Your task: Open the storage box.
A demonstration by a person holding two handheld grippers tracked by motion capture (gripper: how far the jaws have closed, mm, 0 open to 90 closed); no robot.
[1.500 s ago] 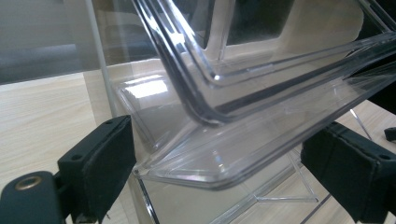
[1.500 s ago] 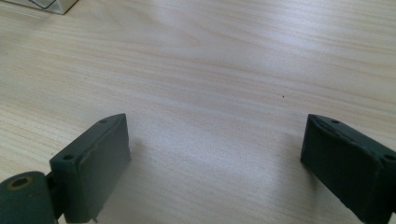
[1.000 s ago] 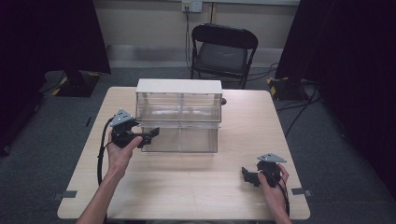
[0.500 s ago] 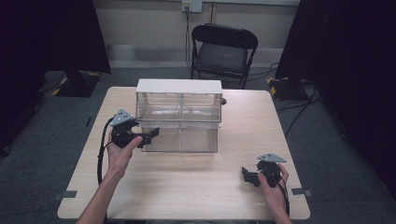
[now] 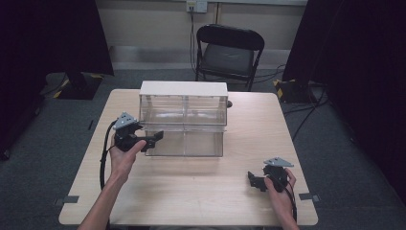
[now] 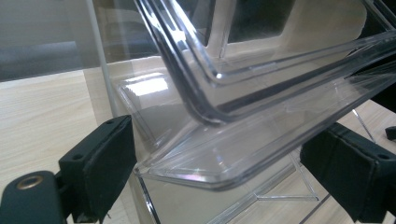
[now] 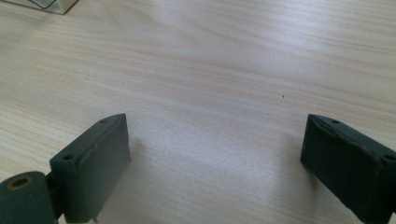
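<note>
Drawer lip [image 6: 219,172] lies between left gripper's [image 6: 219,168] spread fingers [image 6: 100,161].

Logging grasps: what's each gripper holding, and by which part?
Left gripper: jaws straddle the clear drawer front lip; contact unclear. Right gripper: open, holding nothing.

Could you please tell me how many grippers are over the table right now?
2: the left gripper at the clear drawer unit, the right gripper near the table's front right.
</note>
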